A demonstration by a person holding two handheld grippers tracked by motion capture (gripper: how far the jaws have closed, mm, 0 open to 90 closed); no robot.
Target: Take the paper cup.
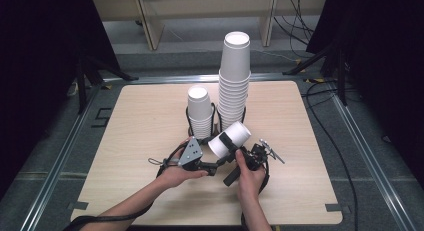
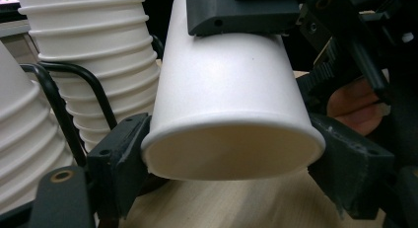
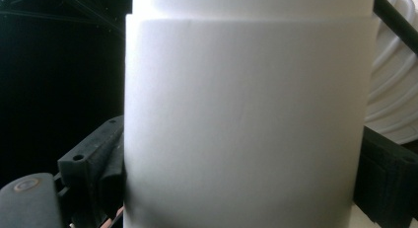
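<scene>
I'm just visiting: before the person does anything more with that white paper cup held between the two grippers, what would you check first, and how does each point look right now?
1. Left gripper jaws flank the paper cup at its rim: ok.
2. Left jaws pressing firmly on the rim: cannot tell.
3. Right gripper jaws around the cup body: ok; whether they grip it, cannot tell.
4. Cup undented: ok.
5. Short cup stack and tall cup stack upright in the black wire holder: ok.
6. Table around the hands free of obstacles: ok.
</scene>
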